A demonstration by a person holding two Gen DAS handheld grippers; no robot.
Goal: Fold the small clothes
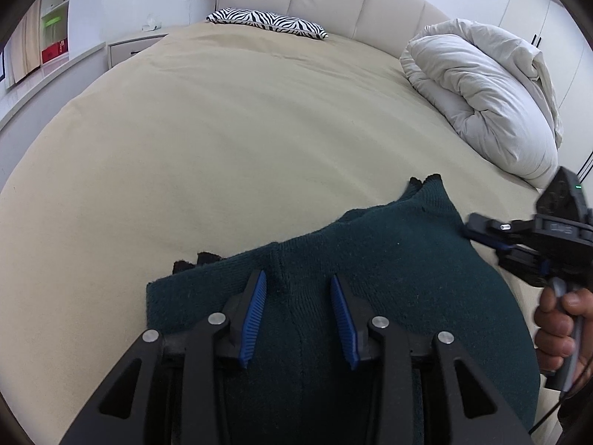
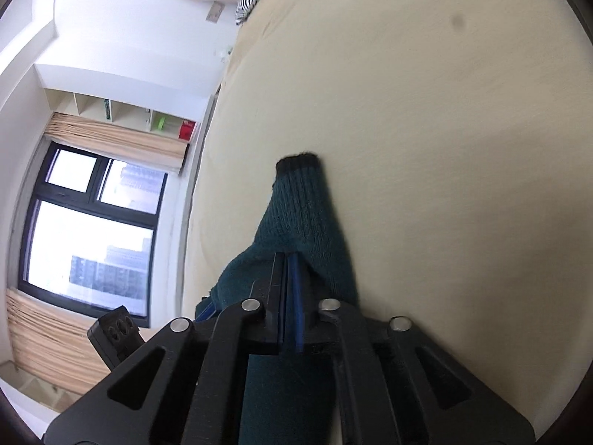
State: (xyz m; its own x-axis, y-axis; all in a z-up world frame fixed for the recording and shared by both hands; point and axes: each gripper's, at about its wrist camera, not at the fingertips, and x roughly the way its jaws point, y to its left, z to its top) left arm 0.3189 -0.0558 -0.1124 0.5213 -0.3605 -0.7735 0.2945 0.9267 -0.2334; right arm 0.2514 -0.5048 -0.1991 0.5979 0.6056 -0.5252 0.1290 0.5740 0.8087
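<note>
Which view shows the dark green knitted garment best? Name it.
The left wrist view: the dark green knitted garment lies spread across the beige bed, both black-trimmed ends visible. The right wrist view shows only one narrow section running to a black cuff, with the right gripper shut on the fabric.

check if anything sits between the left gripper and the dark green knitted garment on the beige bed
Nothing visible does. The left gripper hangs directly over the dark green knitted garment, jaws open astride its centre seam, with only air between. The right gripper is shut on the garment's right edge, clear of the left one's path.
</note>
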